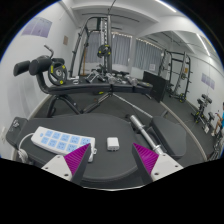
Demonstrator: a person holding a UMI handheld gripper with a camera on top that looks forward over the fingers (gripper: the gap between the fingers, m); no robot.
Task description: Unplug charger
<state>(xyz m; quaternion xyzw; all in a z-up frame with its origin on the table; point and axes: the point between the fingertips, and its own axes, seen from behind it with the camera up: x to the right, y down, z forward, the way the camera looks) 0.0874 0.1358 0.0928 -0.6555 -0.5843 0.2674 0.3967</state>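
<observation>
While the tongs (112,156) hang over the near edge of a dark round desk (150,122), their two fingers stand spread apart with nothing between them; magenta pads (78,155) show on the inner faces. White power strip (55,139) lies flat on the desk, far-left of the left finger, its near end just beside that fingertip; blue-grey sockets run along its top. Small white charger (113,144) sits on the desk just ahead of the fingers, roughly centred between them, close to the strip's right end; can't tell if it is plugged into the strip or only lying beside it. Not touched by either finger. Silver cylindrical bar (135,125) lies on the desk further right and beyond the charger, angled away.

Beyond the desk: gym room. Black weight bench (45,72) with padded rollers at far left, cable rack machine (98,45) in the far middle, another black frame rack (178,72) at far right. Windows with blinds (125,45) on the far wall. Grey floor (195,125) right of the desk.
</observation>
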